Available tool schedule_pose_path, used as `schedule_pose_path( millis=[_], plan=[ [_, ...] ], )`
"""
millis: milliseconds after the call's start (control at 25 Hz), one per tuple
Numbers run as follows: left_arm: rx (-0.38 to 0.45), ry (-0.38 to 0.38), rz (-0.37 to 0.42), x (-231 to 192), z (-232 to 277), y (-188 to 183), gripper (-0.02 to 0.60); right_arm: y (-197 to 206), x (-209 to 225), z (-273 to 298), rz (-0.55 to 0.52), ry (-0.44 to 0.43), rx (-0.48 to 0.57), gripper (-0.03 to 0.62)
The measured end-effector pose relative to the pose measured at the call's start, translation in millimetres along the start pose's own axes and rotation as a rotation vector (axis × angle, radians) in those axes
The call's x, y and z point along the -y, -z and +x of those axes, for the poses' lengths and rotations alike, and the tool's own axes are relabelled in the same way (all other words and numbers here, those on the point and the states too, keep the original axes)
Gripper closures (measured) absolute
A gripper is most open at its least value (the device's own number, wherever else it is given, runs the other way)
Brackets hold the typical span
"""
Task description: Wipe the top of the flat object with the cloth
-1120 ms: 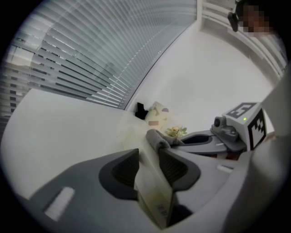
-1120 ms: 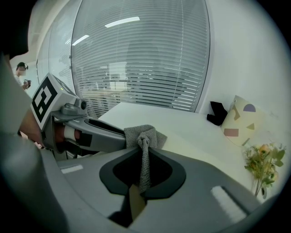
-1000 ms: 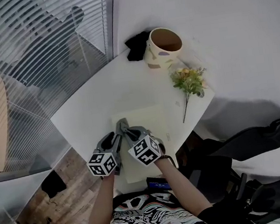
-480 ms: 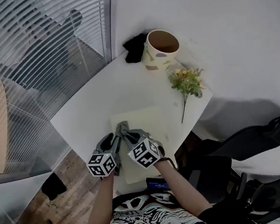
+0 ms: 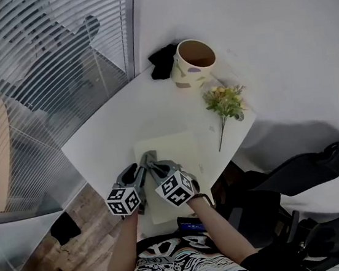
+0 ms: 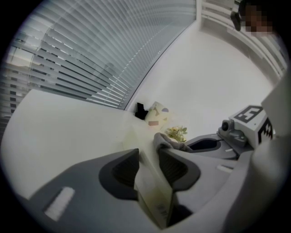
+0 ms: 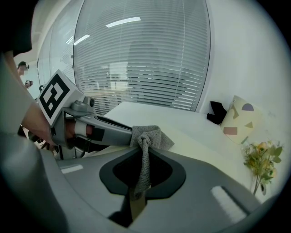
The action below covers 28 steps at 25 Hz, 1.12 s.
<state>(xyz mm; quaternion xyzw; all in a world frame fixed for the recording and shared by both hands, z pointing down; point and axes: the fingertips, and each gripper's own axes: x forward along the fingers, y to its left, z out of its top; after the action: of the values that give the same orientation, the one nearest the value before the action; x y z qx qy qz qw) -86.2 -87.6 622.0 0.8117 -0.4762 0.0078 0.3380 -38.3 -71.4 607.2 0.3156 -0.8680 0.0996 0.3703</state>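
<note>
Grey knit cloth (image 7: 145,136): right hand-held gripper (image 7: 143,154). Thin cream board (image 5: 173,153): left hand-held gripper (image 6: 148,158).

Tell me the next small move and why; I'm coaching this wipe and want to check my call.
Probably sweep the right gripper and its pinched cloth away across the flat object, toward the vase: the left gripper clamps its near edge, and most of the top lies beyond the cloth.

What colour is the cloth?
Grey, with a knitted texture. The cloth shows best in the right gripper view.
</note>
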Motion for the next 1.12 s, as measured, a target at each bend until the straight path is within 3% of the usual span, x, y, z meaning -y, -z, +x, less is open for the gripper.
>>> schedule_pose_path(
  millis=[1120],
  plan=[
    [0.0,0.003,0.015,3.3,-2.0,-0.2,0.388,9.1,-18.2,-14.4,0.017,0.001,0.002,0.577]
  ],
)
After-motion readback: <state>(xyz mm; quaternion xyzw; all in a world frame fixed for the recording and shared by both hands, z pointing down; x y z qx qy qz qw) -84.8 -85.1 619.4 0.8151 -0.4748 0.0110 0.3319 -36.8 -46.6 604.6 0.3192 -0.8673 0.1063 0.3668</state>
